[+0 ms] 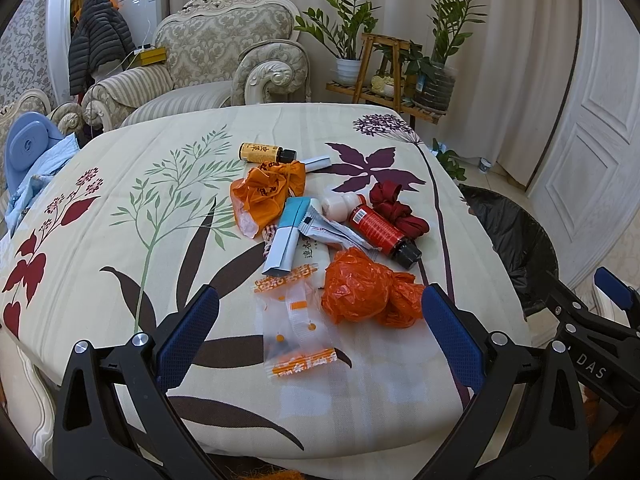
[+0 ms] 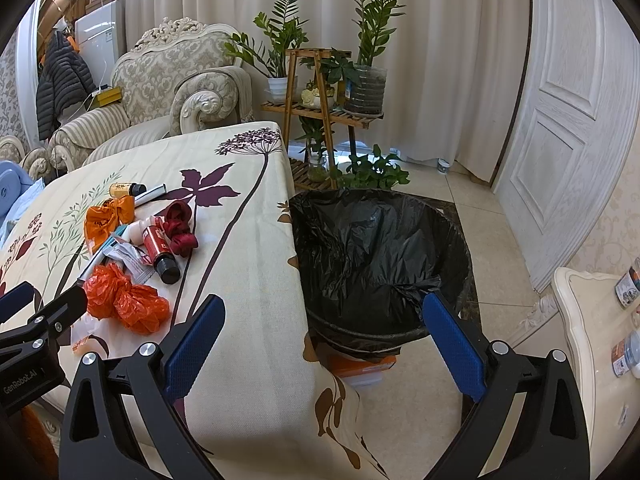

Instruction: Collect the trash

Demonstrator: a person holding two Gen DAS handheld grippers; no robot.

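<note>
The left gripper (image 1: 320, 332) hangs low over the near edge of the table (image 1: 120, 208), jaws wide apart w/ nothing in them. Between its blue fingers (image 1: 188, 332) lies a clear wrapper (image 1: 298, 332) w/ orange print, flat on the flowery cloth. Just past that, by the right finger, sits a scrunched orange bag (image 1: 364, 300). Next comes the main pile, all touching or close: a blue and white box (image 1: 288, 236) lying tilted, a white packet (image 1: 336, 232) beside it, and a red bottle (image 1: 384, 234) on its side w/ its black cap pointing near. Behind the red bottle is a small white bottle (image 1: 340, 204), also lying down, and a dark red ribbon bundle (image 1: 396, 208) to the right. To the left of those is a 2nd orange bag (image 1: 272, 192) w/ print on it. Farthest on the table are a yellow bottle (image 1: 264, 153) on its side and a small folded white box (image 1: 318, 163) next to it. The right gripper (image 2: 320, 344) is off to the right, over the table corner and the bin (image 2: 380, 256), jaws also wide apart and empty. The bin stands on the floor right beside the table, lined w/ a black bag, and no trash shows inside it. Far back are an armchair (image 1: 224, 48), a wooden plant stand (image 2: 320, 108) w/ green plants, and white curtains.
</note>
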